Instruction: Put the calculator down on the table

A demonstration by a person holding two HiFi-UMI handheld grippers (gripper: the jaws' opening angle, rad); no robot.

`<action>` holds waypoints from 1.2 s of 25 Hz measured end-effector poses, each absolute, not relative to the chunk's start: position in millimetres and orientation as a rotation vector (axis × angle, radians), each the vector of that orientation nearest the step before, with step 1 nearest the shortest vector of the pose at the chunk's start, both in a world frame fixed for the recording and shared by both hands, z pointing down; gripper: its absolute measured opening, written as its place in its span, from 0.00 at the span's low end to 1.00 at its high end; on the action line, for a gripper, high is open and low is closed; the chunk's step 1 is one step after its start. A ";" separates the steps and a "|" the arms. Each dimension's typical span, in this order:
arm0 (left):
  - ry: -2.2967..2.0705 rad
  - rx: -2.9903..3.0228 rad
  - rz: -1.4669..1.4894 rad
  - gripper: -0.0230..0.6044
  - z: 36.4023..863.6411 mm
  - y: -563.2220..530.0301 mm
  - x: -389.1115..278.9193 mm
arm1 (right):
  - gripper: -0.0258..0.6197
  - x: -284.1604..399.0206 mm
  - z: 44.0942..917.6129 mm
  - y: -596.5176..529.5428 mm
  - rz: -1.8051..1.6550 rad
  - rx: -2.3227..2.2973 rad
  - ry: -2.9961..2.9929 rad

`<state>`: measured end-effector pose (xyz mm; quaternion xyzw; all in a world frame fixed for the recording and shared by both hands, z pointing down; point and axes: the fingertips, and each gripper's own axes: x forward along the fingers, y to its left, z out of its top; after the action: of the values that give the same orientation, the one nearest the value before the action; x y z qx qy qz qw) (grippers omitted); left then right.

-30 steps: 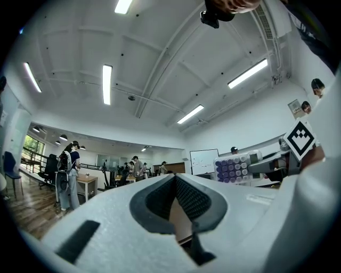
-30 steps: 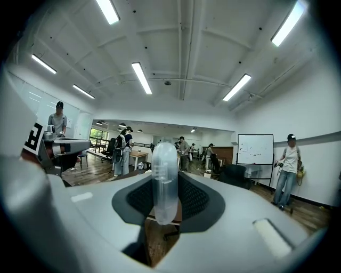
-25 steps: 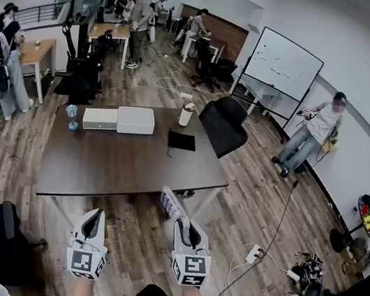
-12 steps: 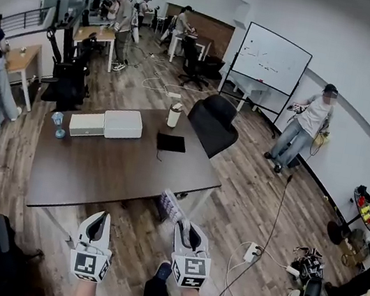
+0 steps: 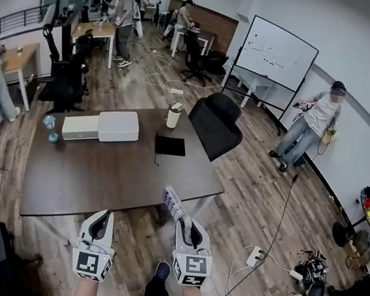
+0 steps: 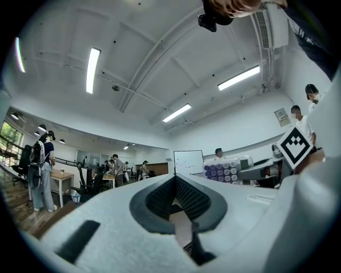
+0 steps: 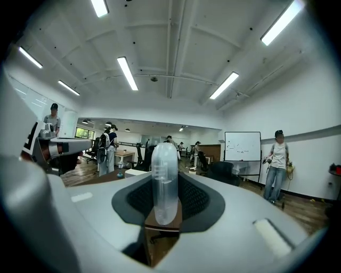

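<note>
Near the front edge of the table (image 5: 95, 177): calculator (image 5: 171, 201), up in the air over the wood floor (image 5: 248, 190), not on the table top yet.
Calculator: white with rows of keys, sticking out of the right gripper toward the table, tipped to the left. Thin and edge-on in the right gripper view.
Right gripper (image 5: 184, 223): fingers pinching one end of the calculator, one finger on each flat side.
Left gripper (image 5: 102, 217): just beside the right gripper, over the floor, fingers pressed together at the tips, nothing held.
Table top: dark brown.
Far side of the table: two white boxes (image 5: 118, 125) lying side by side and touching.
Right of the boxes: flat black case (image 5: 170, 146), lying apart from them.
By the far edge: white cup (image 5: 173, 115) with a dark lid, standing up.
Left end of the table: small glass (image 5: 49, 123), standing alone.
Far right corner of the table: black office chair (image 5: 216, 124), close to the table.
Behind the chair: whiteboard (image 5: 276, 55) on a stand, by the wall.
By the right wall: person (image 5: 312, 127) standing, in a light shirt, jeans and a dark cap.
Back of the room: more desks and more people, too small to tell much.
</note>
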<state>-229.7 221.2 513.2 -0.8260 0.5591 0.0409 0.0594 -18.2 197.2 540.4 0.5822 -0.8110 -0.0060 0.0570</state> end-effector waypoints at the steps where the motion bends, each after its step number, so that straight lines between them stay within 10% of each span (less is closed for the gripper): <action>1: 1.694 -2.503 0.120 0.03 514.5 212.6 -228.1 | 0.22 -16.2 542.2 189.4 -0.015 1.765 -2.460; 30: 1.765 -2.423 0.041 0.03 481.7 -61.2 -93.8 | 0.22 103.8 521.5 -97.1 0.024 1.670 -2.567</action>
<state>-93.8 -61.2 481.7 -0.8062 0.5872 0.0135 0.0716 103.8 -97.1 521.5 0.5449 -0.8375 0.0077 0.0394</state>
